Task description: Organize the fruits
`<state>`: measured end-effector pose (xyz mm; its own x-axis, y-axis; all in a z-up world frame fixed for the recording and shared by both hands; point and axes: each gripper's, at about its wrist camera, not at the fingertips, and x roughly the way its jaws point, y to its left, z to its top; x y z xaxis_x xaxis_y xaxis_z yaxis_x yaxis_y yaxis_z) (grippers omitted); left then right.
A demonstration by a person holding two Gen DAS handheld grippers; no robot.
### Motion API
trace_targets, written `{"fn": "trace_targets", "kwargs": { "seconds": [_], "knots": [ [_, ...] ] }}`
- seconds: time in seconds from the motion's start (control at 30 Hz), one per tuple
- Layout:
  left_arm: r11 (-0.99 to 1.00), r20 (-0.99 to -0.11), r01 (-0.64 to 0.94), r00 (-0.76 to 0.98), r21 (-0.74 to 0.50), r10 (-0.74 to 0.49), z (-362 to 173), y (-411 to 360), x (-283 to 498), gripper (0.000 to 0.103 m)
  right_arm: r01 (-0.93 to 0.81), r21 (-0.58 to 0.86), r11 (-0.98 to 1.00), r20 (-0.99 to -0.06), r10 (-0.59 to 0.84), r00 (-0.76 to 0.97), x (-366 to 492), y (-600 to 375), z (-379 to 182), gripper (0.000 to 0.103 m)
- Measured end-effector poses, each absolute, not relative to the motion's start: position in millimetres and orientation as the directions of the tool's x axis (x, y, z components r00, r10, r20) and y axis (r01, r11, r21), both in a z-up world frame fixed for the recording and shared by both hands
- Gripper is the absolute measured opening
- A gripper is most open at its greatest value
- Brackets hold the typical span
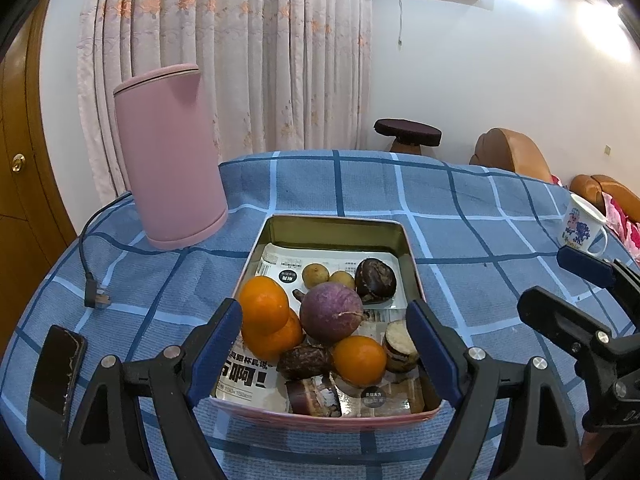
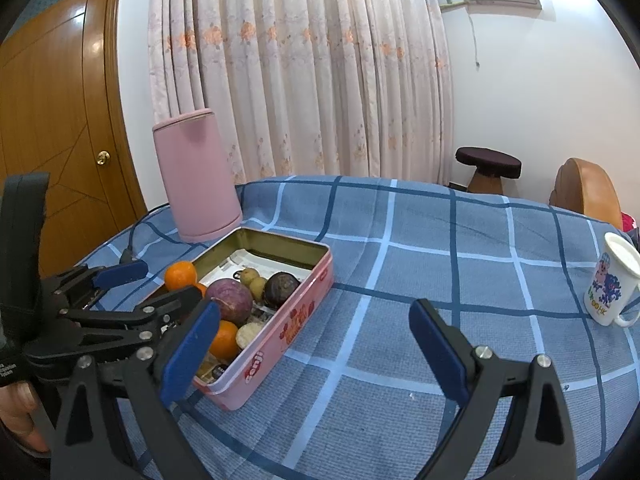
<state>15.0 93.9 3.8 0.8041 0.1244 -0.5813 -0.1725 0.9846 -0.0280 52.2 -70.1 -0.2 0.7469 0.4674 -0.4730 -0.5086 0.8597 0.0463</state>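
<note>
A pink tin (image 1: 256, 256) (image 2: 304, 308) lined with printed paper stands on the blue checked tablecloth. In it lie three oranges (image 1: 264, 306), a round purple fruit (image 1: 331, 312) (image 2: 234, 300), a dark wrinkled fruit (image 1: 375, 280), two small yellow-brown fruits (image 1: 315, 275), a brown date-like piece (image 1: 306, 360) and a cut pale chunk (image 1: 400, 346). My left gripper (image 1: 324, 312) (image 2: 160, 284) hangs open at the tin's near end, its pads apart from the fruit. To the tin's right, my right gripper (image 2: 314, 316) (image 1: 560, 284) is open above the cloth and holds nothing.
A tall pink kettle (image 1: 172, 156) stands behind the tin on the left, its cord and plug (image 1: 96, 300) trailing on the cloth. A dark phone (image 1: 56, 368) lies near the left edge. A white printed mug (image 2: 612, 280) sits far right. A hand (image 2: 20, 412) shows bottom left.
</note>
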Motion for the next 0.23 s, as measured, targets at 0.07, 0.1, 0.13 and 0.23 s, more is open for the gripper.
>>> {"fn": "trace_targets", "kwargs": {
  "seconds": [0.07,0.1,0.13,0.23],
  "knots": [
    [0.986,-0.580,-0.167,0.805,-0.018,0.126,3.3,91.8,15.7,0.085,-0.506,0.043,0.861,-0.473,0.464,0.749,51.9,-71.7,0.0,0.098],
    [0.986,-0.578,-0.167,0.806,-0.013,0.129,3.5,90.4,15.7,0.085,-0.505,0.041,0.862,-0.474,0.462,0.749,52.2,-72.2,-0.2,0.098],
    [0.986,-0.577,-0.167,0.807,-0.013,0.129,3.7,90.2,15.6,0.085,-0.505,0.040,0.862,-0.475,0.461,0.750,52.9,-72.0,-0.7,0.098],
    [0.986,-0.574,-0.167,0.808,-0.007,0.132,4.4,88.7,16.0,0.085,-0.498,0.029,0.867,-0.484,0.448,0.752,54.9,-74.8,-2.3,0.098]
  ]
}}
